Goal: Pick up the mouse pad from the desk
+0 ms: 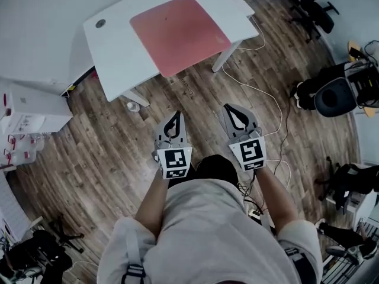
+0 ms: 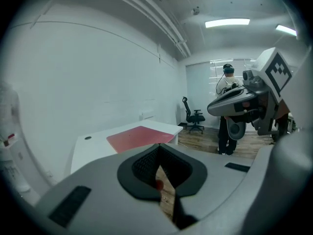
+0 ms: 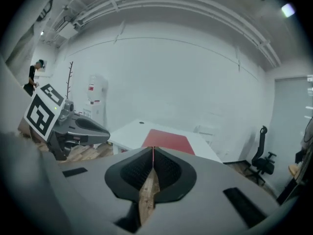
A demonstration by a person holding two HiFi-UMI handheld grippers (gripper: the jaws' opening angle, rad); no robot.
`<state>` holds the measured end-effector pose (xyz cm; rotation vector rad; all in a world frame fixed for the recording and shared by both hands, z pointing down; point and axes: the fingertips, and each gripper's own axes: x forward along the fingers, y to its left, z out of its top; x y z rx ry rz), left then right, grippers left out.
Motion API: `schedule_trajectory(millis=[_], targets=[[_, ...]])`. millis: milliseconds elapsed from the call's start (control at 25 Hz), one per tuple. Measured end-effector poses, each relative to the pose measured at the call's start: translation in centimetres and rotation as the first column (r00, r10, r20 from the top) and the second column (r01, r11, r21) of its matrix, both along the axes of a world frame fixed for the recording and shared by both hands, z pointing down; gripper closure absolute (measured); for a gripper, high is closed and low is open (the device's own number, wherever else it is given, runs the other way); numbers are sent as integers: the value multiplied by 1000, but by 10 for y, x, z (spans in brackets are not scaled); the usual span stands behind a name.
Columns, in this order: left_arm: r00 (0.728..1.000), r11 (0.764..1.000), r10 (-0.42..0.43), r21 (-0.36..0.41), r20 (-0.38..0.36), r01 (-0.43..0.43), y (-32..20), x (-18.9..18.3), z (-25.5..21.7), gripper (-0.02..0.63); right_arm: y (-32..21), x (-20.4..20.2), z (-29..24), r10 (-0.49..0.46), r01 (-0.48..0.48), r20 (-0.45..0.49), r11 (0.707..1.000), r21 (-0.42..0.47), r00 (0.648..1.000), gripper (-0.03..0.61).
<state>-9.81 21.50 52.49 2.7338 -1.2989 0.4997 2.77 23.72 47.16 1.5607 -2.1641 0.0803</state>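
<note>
The mouse pad (image 1: 179,33), a red rectangular sheet, is seen lying flat on the white desk (image 1: 112,46), where it covers the middle and right part of the top, while a round cable hole (image 1: 100,23) is left bare near one corner. No gripper is in contact with the pad. In the head view the left gripper (image 1: 173,123) and the right gripper (image 1: 240,118) are held side by side over the wooden floor (image 1: 118,152), both pointed toward the desk and kept well apart from it. In the left gripper view the jaws are shown clenched, their tips met in a thin line, and nothing is gripped between them; only floor is seen through the slit lower down. The same is shown in the right gripper view: the jaws are pressed together at the tips and nothing is held. In both gripper views the pad is seen beyond the closed tips, flat on the desk in front of a white wall. A white cable (image 1: 269,102) is laid across the floor to the right of the desk, and a black office chair (image 1: 317,10) is placed further right. In the left gripper view a person (image 2: 226,82) is seen standing in the background, partly covered by the right gripper.
</note>
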Motion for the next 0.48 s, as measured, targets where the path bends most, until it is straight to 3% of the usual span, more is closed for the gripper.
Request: schedule_trajectory(millis=[280, 480], targets=[[997, 995, -65, -70, 40, 68, -34, 26, 36, 603, -48, 45, 36, -86, 90, 44, 991, -95, 995, 538], [967, 978, -197, -31, 163, 205, -64, 46, 54, 603, -94, 72, 63, -248, 247, 2, 962, -119, 969, 538]])
